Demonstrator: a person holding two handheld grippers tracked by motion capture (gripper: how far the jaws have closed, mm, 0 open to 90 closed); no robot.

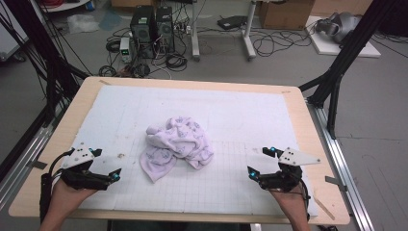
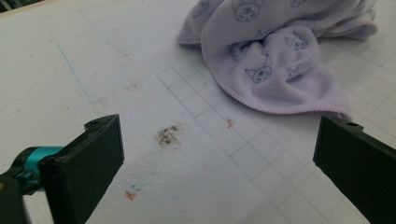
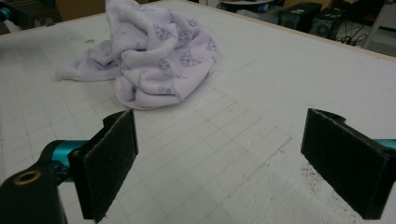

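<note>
— Where's the towel [image 1: 177,147]?
— Crumpled mid-frame on the tabletop [image 1: 250,120]. Left gripper [image 1: 108,164] and right gripper [image 1: 257,162] fingers apart, empty.
— Risk?
— Probably pinching several bunched layers; edges look buried.

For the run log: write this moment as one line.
left gripper: open, empty | right gripper: open, empty | towel: crumpled, mid-mat, between grippers, untouched | mat: white, gridded
</note>
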